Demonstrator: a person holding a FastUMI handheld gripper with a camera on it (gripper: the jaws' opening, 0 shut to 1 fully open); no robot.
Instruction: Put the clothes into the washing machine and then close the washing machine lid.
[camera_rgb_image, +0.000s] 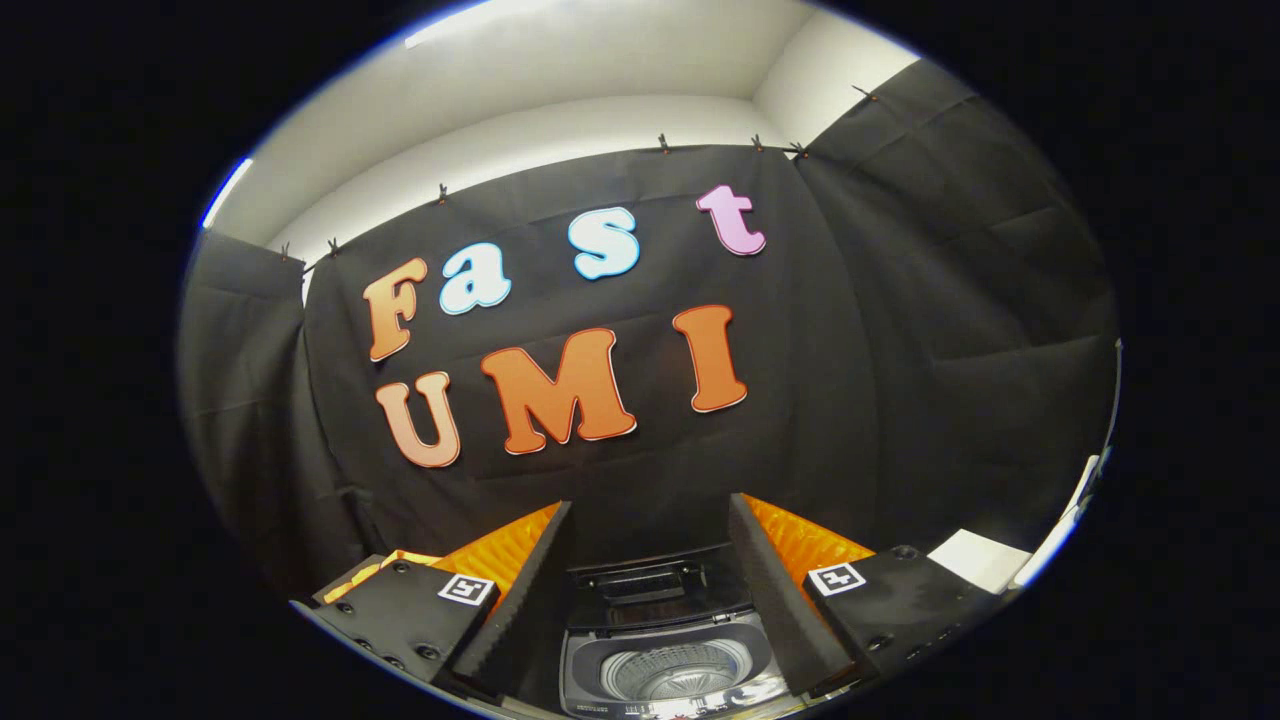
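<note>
From my remote seat at the rig, the gripper (650, 560) hangs with its two fingers spread wide apart and nothing held between them, aimed at a small top-loading washing machine (665, 650) standing against the booth's far wall. The machine sits between and just beyond the fingertips; its lid (650, 580) stands raised at the back, and the ribbed metal drum (675, 672) lies open to view below it. The near edge of the machine is cut off, and a few small coloured shapes along that edge are too partial for me to identify. I can make out no clothing inside the drum from this angle, though most of its depth is hidden.

Black cloth (900, 330) drapes the far wall and both side walls, clipped along its top edge. Above it runs a white wall (560, 125) and ceiling, with a bright light strip (470, 22) at the far top and another (226, 192) on the left. To the right, past the right finger, a pale flat surface (985, 555) shows as a corner only; I cannot tell what it is. The floor or table carrying the machine is hidden by the gripper body.
</note>
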